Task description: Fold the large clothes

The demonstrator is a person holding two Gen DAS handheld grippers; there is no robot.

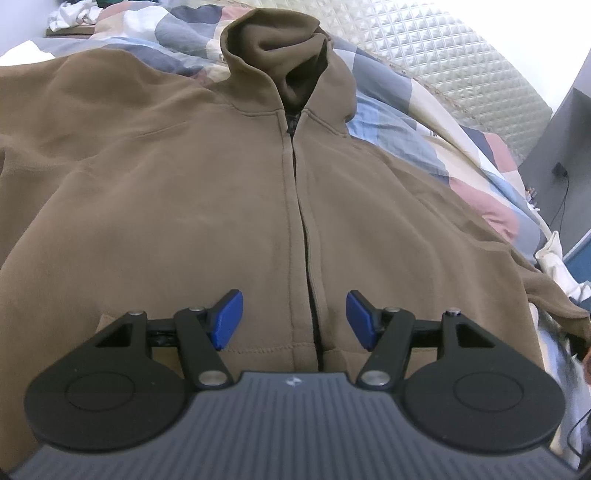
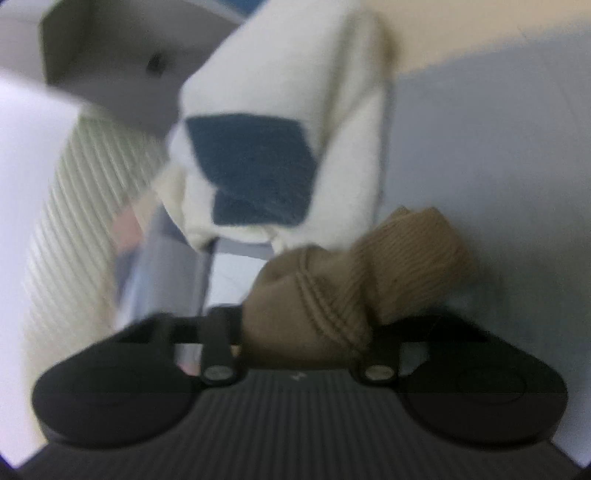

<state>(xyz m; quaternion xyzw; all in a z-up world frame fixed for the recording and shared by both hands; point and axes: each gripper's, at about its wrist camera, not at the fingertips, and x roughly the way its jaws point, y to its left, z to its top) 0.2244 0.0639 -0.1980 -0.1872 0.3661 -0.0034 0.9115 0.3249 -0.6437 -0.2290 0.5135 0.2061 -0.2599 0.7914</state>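
Left claw is hanging wide open, holding nothing, above the hem of the brown hoodie lying ahead on the bed. Right claw is pinching its cuff.

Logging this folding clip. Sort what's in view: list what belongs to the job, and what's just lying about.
Part of the job:
brown zip hoodie, spread front-up
ribbed cuff, bunched at the right gripper
left gripper, open above the hem

Lying about:
patchwork quilt underneath
white clothes pile
cream and navy cloth
quilted headboard
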